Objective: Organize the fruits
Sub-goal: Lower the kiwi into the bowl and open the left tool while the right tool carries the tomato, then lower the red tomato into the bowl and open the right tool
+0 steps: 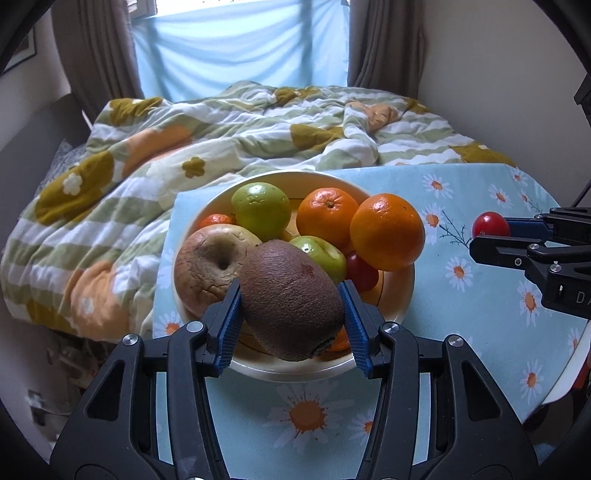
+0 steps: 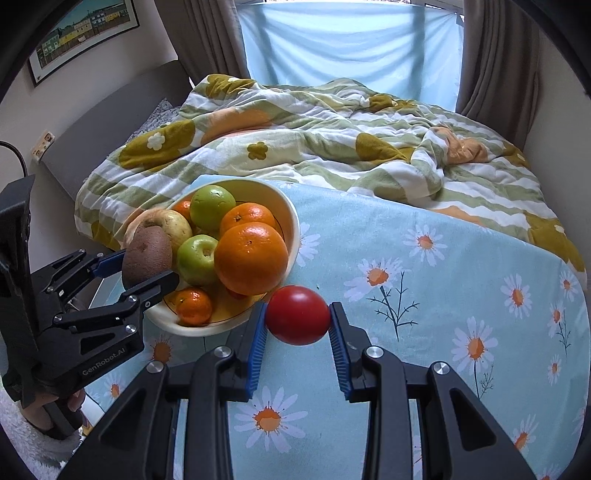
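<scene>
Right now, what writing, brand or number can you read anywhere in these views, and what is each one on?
"GenRobot.AI": white lettering on the black body of the left claw, seen from the right wrist view.
"DA": the start of a cut-off word on the body of the right claw, at the left wrist view's edge.
The framed picture on the wall shows no readable text.

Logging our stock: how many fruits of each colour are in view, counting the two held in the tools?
Orange fruits: 4
Green apples: 2
Red fruits: 2
Brown kiwi: 1
Yellowish apple: 1
Total: 10
</scene>
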A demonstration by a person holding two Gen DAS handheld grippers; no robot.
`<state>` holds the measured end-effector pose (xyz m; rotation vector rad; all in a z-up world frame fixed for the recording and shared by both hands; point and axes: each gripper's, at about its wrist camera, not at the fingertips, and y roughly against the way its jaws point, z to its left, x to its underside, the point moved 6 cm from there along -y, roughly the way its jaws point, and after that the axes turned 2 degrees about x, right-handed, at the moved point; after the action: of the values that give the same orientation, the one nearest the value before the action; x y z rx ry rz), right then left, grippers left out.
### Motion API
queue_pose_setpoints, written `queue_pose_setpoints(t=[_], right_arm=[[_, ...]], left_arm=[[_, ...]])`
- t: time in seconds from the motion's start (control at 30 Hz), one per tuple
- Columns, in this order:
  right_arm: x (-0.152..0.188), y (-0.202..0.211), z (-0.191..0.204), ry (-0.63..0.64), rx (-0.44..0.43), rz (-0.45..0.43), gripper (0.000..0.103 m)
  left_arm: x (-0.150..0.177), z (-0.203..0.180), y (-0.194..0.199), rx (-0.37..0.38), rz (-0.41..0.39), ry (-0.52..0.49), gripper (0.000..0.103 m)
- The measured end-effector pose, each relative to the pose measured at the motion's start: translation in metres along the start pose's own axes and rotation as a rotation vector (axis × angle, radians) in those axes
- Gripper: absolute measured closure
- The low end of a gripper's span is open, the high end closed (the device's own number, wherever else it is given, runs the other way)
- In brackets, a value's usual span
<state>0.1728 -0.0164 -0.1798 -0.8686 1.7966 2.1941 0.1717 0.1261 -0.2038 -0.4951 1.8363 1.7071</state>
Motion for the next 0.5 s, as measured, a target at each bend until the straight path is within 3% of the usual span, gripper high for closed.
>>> queue_pose_setpoints(t=[0.1, 0.17, 0.27, 0.5], right_arm=[[0.002, 0.001, -0.002, -0.024, 0.011, 0.0, 0.072], [0.003, 0.004, -0.002, -0.03, 0.016, 0.0, 0.072], [0.003, 0.009, -0.002, -0.029, 0.018, 0.001, 0.072], [-0.003, 0.019, 0.001, 0.004, -0.003, -0.002, 0.072]], left_arm=[[0.001, 0.002, 0.002, -0.005, -0.007, 0.003, 0.04], [-0.001, 0.004, 0.006, -0.004, -0.02, 0.007, 0.0], [-0.003, 0.006, 0.02, 0.009, -0.058, 0.029, 0.0], [0.005, 0.011, 0.036, -0.033, -0.028, 0.065, 0.0]])
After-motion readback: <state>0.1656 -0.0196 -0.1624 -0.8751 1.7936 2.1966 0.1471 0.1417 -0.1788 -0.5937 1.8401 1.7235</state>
